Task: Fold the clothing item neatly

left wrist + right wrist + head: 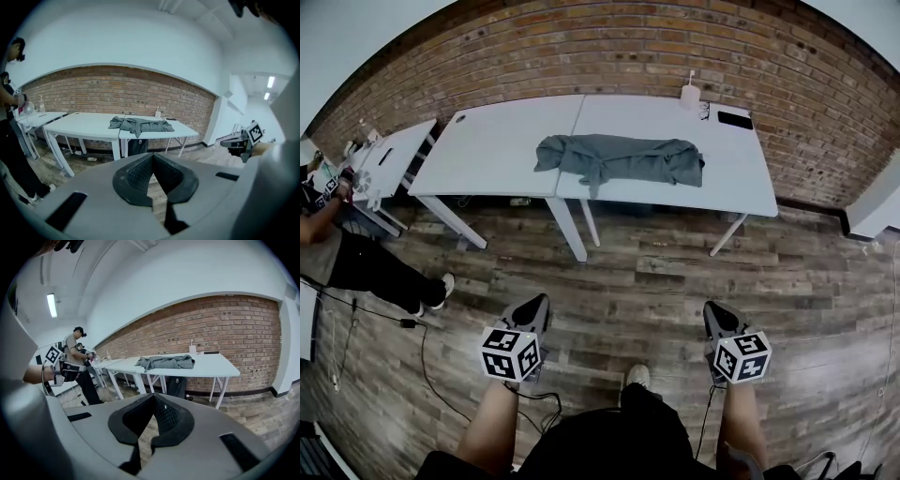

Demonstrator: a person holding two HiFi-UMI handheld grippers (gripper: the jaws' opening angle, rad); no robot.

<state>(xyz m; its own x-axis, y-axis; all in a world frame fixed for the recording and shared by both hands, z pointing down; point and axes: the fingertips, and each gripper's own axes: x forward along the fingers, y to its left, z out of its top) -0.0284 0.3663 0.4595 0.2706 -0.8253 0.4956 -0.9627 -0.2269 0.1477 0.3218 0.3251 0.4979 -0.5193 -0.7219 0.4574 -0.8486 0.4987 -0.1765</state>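
Soft crumpled grey cloth garment (619, 159), smooth matt white tables (497, 141), rough brick wall (609, 47), wood-plank floor (656, 281)

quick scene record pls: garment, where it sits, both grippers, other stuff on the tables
garment: grey clothing item, bunched, not neatly folded
location: across the seam of two white tables, mostly on the right one, by a brick wall
left gripper: shut, empty, well short of the tables
right gripper: shut, empty, well short of the tables
other items: white bottle and dark flat object at the right table's far edge
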